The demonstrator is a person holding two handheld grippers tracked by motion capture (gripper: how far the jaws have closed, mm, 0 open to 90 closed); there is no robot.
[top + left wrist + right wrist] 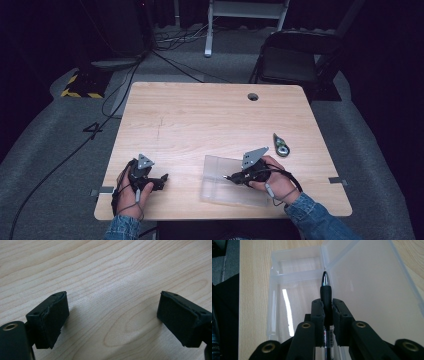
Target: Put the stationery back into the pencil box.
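The clear plastic box point(227, 192) is pretty hard to read from the high view, see-through against the wood, so its edges sort of melt into the table point(200, 115); the right gripper view helps, the box point(294, 290) lies open with its lid point(367, 290) flapped out flat beside the tray, though the lid's far edge and the tray's near end are cut off by the frame; the pen point(326, 293) is mostly hidden too, just the black grip and shiny silver tip poke out past the jaws, and the rest of the barrel disappears down between them with a bit of printed label I can't make out; the right gripper point(327, 315) has its jaws squeezed tight on that pen, tip pointing along the box toward the hinge line, held over the open box; can't tell if the tip touches the plastic; from above the right gripper point(235, 176) sits right over the box, hand behind it; the left gripper point(159, 181) is off to the box's left, near the table's front edge, jaws wide apart with nothing between them but bare wood; whether its pads point(53, 320) rest on the table I can't say; a small green and metal thing point(281, 145) lies beyond the box to the right, too small to identify.
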